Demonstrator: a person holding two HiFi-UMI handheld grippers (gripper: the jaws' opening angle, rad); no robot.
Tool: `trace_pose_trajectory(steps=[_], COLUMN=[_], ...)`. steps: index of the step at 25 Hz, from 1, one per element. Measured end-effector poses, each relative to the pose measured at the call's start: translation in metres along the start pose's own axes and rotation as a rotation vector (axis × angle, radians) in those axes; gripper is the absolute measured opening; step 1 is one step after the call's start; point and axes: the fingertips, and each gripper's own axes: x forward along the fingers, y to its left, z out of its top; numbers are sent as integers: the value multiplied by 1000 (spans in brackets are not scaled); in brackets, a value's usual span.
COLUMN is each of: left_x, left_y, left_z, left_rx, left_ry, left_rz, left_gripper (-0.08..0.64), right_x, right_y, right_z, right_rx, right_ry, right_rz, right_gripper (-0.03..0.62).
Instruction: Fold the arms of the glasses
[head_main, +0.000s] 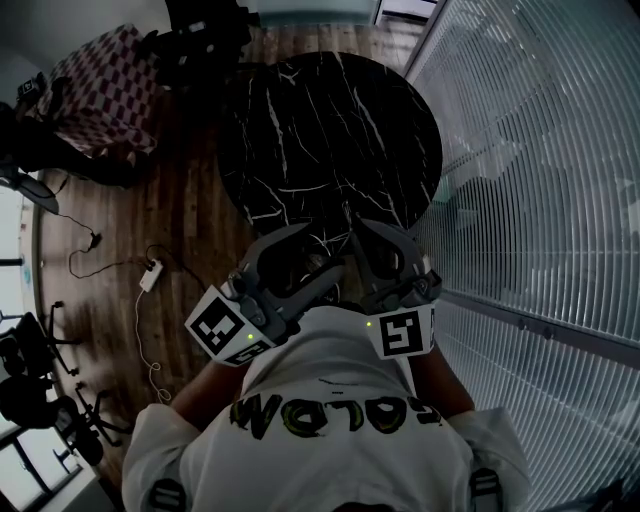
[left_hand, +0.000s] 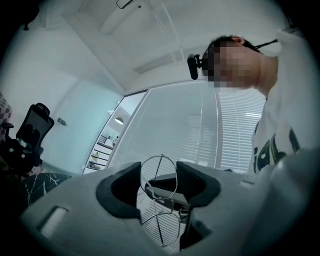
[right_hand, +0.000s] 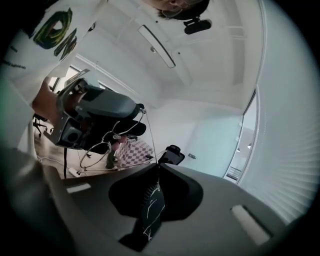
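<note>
Thin wire-rimmed glasses (left_hand: 158, 174) hang in the air between my two grippers, close to the person's chest and above the near edge of the black marble table (head_main: 330, 130). My left gripper (left_hand: 158, 186) is shut on the frame near the bridge, with one round lens above its jaws and one below. In the right gripper view the same glasses (right_hand: 102, 146) sit in the left gripper (right_hand: 125, 127). One thin arm (right_hand: 150, 140) runs from there down into my right gripper (right_hand: 158, 170), which is shut on the arm's tip. Both grippers show in the head view, left (head_main: 305, 270) and right (head_main: 365, 265).
A checkered box (head_main: 105, 85) stands on the wooden floor at the far left. A power strip with its cable (head_main: 150, 275) lies left of the table, and office chairs (head_main: 30, 380) stand at the lower left. A glass wall with blinds (head_main: 540, 180) runs along the right.
</note>
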Motion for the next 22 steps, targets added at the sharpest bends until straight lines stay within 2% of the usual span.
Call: trace_pose_trajectory(steps=[4, 12, 22], left_x=[-1, -5, -8], left_y=[0, 4, 7], left_z=[2, 5, 6], left_rx=[19, 35, 34], left_ry=[-9, -17, -20], left_rz=[5, 17, 20], left_gripper=[225, 224, 225], right_x=[0, 3, -1], right_y=[12, 35, 61], right_z=[0, 6, 17], right_rx=[72, 139, 222], right_ry=[14, -19, -92], right_rz=[40, 117, 275], right_gripper=[15, 7, 23])
